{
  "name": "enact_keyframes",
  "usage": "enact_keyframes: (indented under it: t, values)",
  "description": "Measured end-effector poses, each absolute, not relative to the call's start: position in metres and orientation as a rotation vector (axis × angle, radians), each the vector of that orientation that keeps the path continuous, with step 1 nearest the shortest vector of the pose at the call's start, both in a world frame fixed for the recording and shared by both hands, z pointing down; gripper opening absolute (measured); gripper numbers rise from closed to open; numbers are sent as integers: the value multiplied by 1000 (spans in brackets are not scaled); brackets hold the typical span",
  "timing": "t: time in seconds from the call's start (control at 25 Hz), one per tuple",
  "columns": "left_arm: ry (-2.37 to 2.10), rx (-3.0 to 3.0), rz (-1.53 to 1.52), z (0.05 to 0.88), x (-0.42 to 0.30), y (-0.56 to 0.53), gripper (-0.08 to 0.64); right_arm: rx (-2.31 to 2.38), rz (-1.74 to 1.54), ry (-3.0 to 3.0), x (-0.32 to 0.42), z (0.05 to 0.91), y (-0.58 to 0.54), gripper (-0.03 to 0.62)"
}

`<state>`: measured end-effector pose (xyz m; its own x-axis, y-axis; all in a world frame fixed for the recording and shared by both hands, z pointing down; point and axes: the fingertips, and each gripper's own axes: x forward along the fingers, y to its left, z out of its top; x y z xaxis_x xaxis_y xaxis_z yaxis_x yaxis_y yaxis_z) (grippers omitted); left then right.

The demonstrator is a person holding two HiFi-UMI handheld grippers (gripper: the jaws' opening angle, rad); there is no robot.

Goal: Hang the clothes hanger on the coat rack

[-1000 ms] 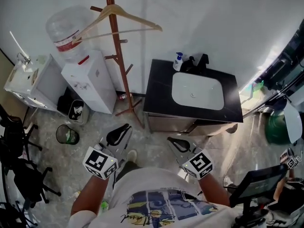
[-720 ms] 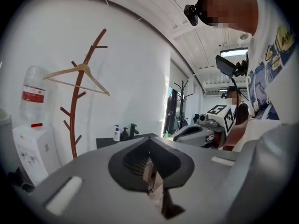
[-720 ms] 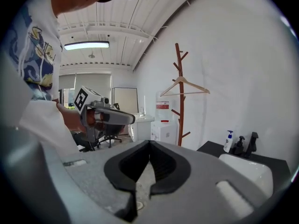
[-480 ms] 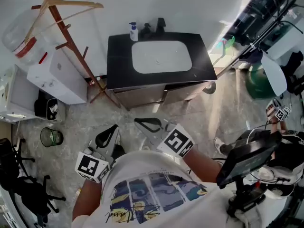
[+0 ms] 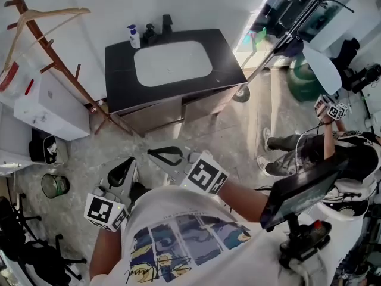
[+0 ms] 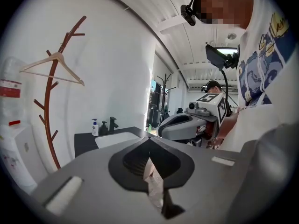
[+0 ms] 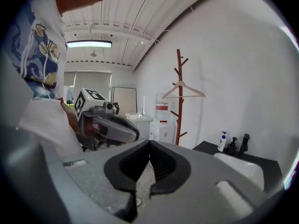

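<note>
Left gripper [image 5: 126, 167]: jaws closed together, nothing between them, held low at the person's front.
Right gripper [image 5: 162, 155]: jaws likewise together, empty, just beside the left.
Beyond: black vanity [image 5: 119, 82] with a white basin.
Farthest: clothes hanger [image 5: 56, 11], hooked high on the brown coat rack [image 7: 179, 115] by the wall.

the coat rack [image 7: 178, 120] is showing reddish brown, the hanger [image 5: 59, 11] pale wood. the counter [image 5: 119, 82] is looking black around a white basin [image 5: 172, 63]. the left gripper [image 5: 130, 162] and right gripper [image 5: 150, 154] are showing grey with black pads and black-and-white square markers [image 5: 102, 212]. the shirt [image 5: 178, 231] is showing white with blue print.
</note>
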<state>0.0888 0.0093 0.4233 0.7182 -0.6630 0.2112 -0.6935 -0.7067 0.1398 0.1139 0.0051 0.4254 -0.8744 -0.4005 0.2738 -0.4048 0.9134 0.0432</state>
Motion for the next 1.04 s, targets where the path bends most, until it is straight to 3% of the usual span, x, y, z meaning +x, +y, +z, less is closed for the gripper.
enact_keyframes:
  t: [1.04]
  values:
    - [-1103,2608,146,456,25,-18,3,607,37,-2709,79,434,-26,3]
